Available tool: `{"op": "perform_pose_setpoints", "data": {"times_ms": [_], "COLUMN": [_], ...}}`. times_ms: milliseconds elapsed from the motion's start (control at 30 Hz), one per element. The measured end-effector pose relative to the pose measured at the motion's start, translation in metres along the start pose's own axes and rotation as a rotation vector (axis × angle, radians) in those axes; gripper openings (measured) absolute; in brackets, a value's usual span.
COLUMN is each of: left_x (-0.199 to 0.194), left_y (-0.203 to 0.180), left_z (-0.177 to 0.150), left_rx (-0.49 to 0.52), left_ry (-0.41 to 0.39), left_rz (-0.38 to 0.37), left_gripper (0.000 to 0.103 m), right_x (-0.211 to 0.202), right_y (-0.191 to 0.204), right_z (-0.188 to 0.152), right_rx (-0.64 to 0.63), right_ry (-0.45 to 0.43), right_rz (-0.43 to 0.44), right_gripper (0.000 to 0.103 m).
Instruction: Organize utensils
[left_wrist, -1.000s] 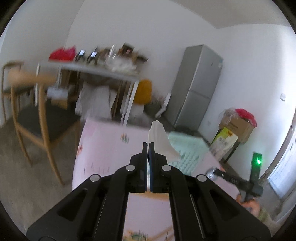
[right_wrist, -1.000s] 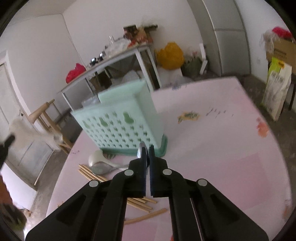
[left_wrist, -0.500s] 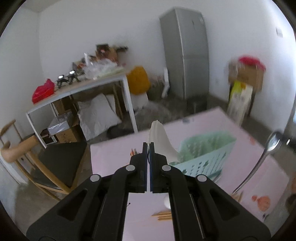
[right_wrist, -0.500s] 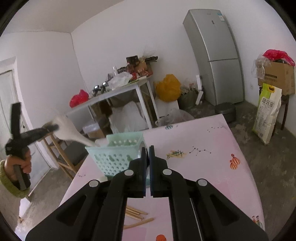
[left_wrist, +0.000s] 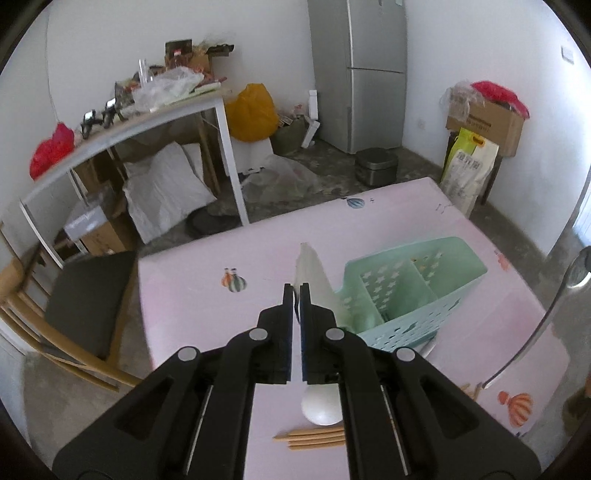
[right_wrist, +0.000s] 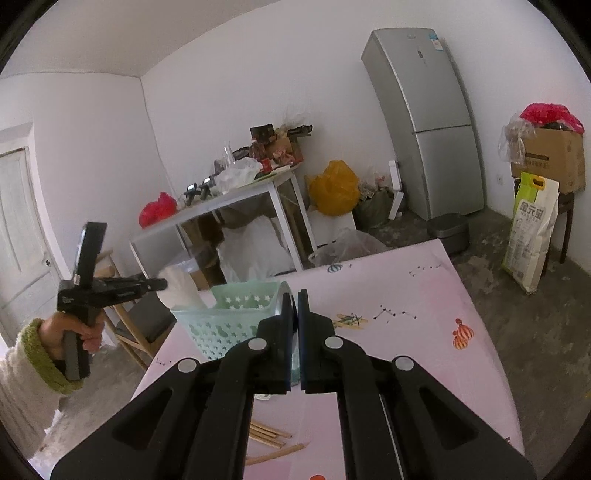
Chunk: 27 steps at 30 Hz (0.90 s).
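Note:
My left gripper (left_wrist: 294, 291) pinches the top of a white spoon (left_wrist: 310, 269) whose lower end dips into the left compartment of the mint-green basket (left_wrist: 406, 295); its jaws are just starting to open. The right wrist view shows that gripper (right_wrist: 164, 283) in a person's hand, with the white spoon (right_wrist: 181, 291) leaning into the basket (right_wrist: 229, 317). My right gripper (right_wrist: 293, 299) is shut on a metal spoon (right_wrist: 287, 291), seen edge-on between the tips. In the left wrist view the metal spoon (left_wrist: 546, 317) hangs high at the right, above the table.
On the pink table (left_wrist: 207, 295) a second white spoon (left_wrist: 321, 406) and several wooden chopsticks (left_wrist: 310, 437) lie in front of the basket. A wooden chair (left_wrist: 85, 295) stands at the table's left edge. A side table, boxes and a fridge stand further back.
My left gripper swung across and tipped down, bringing the white spoon over and into the basket. The right gripper rose with the metal spoon and now looks more level.

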<state>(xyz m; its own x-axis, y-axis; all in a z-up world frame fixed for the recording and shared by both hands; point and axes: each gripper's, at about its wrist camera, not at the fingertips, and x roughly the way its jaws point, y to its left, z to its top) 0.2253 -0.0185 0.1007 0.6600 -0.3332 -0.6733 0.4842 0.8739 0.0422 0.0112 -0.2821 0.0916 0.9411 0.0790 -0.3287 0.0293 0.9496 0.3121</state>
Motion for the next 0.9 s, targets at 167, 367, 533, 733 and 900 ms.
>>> {"op": "perform_pose_setpoints", "data": {"times_ms": [167, 367, 533, 733, 900], "left_x": [-0.005, -0.039, -0.067, -0.074, -0.067], "left_y": [0.009, 0.029, 0.042, 0.046, 0.046], "left_z": [-0.007, -0.024, -0.062, -0.114, -0.153], "left_rx": [-0.073, -0.188, -0.308, -0.387, -0.450], "left_ry": [-0.040, -0.164, -0.229, -0.209, -0.146], "left_rz": [-0.030, -0.042, -0.056, -0.059, -0.067], "left_gripper": [0.022, 0.033, 0.044, 0.050, 0.050], "right_x": [-0.007, -0.011, 0.000, 0.052, 0.095], "right_y": [0.005, 0.014, 0.023, 0.045, 0.070], "right_z": [0.012, 0.038, 0.061, 0.068, 0.054], "right_rx": [-0.013, -0.036, -0.092, -0.240, -0.382], "right_ry": [-0.037, -0.124, -0.173, -0.128, -0.053], "right_rz": [-0.003, -0.010, -0.042, -0.122, -0.174], "right_gripper": [0.003, 0.003, 0.003, 0.003, 0.003]}}
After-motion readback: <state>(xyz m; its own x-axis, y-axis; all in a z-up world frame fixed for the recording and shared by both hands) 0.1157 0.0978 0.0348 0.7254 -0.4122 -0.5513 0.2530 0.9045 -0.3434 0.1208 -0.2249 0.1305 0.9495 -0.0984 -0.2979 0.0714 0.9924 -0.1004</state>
